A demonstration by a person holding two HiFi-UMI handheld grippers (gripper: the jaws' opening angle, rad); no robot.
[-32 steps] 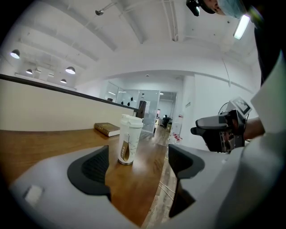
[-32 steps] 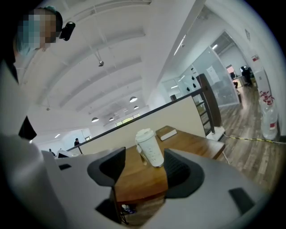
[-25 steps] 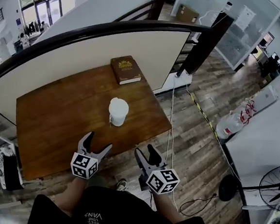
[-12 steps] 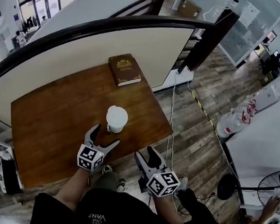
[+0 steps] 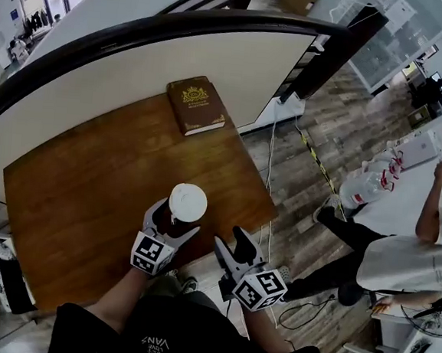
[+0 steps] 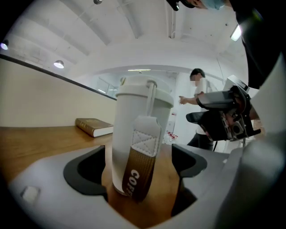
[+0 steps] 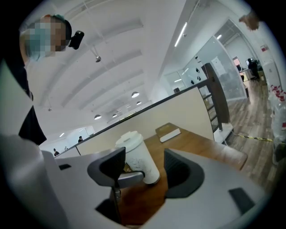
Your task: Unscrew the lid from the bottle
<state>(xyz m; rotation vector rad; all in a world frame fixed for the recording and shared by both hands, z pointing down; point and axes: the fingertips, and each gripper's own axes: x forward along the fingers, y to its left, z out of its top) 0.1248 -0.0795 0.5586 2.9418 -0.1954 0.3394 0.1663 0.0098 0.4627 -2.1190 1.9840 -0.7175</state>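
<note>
My left gripper (image 5: 175,218) is at the bottle (image 6: 127,129) now. Its jaws have just been opening and stand wide, one on each side of the white body without squeezing it. The bottle stands upright near the front edge of the wooden table (image 5: 90,176), lid (image 5: 188,202) on, brown strap (image 6: 143,165) facing me. My right gripper (image 5: 232,243) hangs just beside it, off the table's edge, jaws partly apart and empty. A brown book (image 5: 195,104) lies at the far edge.
</note>
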